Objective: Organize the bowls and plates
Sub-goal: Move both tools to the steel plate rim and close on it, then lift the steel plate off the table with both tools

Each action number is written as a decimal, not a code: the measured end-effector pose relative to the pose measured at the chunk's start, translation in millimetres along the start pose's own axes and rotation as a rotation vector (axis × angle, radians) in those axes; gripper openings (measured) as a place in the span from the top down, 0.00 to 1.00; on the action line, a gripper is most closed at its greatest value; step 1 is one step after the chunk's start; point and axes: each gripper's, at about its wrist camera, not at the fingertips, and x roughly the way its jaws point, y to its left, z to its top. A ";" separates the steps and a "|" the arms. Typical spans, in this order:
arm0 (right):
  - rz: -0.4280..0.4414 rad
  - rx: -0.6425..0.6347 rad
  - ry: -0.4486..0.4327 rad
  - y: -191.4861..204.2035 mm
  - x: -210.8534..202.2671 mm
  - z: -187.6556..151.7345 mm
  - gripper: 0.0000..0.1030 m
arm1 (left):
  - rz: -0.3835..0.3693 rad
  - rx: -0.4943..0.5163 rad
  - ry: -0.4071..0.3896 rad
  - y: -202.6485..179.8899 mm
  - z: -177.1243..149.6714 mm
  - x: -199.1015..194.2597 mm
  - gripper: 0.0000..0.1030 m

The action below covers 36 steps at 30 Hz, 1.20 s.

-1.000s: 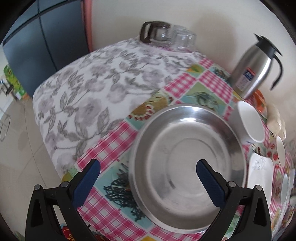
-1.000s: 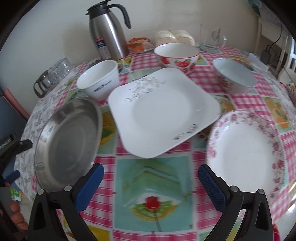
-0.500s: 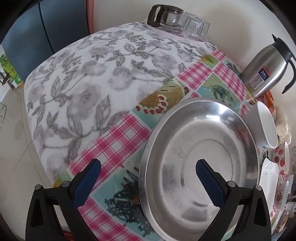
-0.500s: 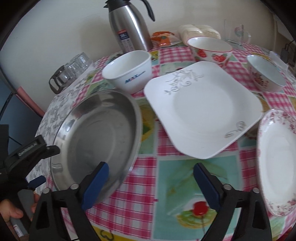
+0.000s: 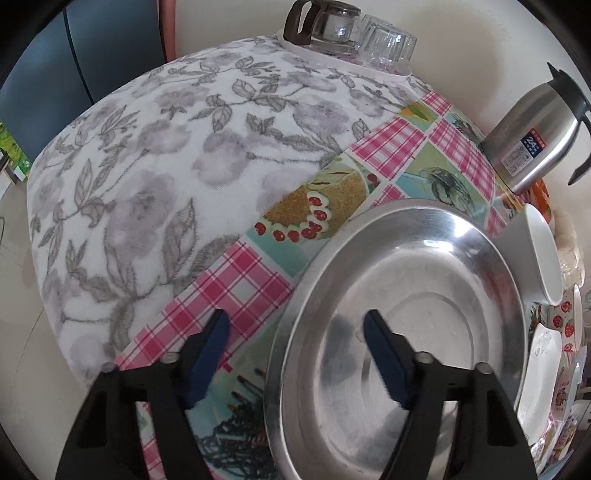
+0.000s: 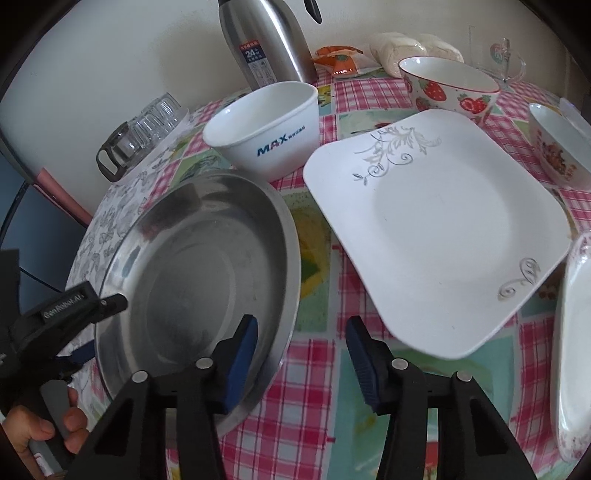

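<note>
A round steel plate [image 5: 424, 295] lies on the checked tablecloth and also shows in the right wrist view [image 6: 207, 266]. My left gripper [image 5: 295, 354] is open and straddles the plate's left rim, one finger inside, one outside. My right gripper [image 6: 301, 354] is open and straddles the plate's right rim the same way. A white square plate [image 6: 436, 229], a white MAX bowl [image 6: 266, 125], a strawberry bowl [image 6: 450, 85], a flowered bowl [image 6: 557, 147] and a flowered round plate [image 6: 576, 350] stand to the right.
A steel thermos [image 6: 266, 40] stands at the back by the wall. A glass pot and upturned glasses [image 5: 347, 33] sit on a tray at the far edge. A grey floral cloth [image 5: 166, 147] covers the table's left part. Food packets [image 6: 399, 48] lie at the back.
Both grippers have moved in over the steel plate's opposite rims and their jaws have narrowed. The plate looks closer in both views.
</note>
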 end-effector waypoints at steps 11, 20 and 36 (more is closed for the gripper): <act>0.027 -0.020 -0.003 3.4 9.4 13.6 0.74 | 0.010 0.050 -0.064 -15.2 12.7 6.2 0.58; 0.055 -0.028 -0.002 7.4 15.8 14.2 0.80 | 0.003 0.077 -0.087 -18.7 12.4 5.9 0.61; 0.065 -0.042 0.014 6.7 12.4 12.7 0.82 | -0.042 0.078 -0.081 -14.3 10.6 2.0 0.67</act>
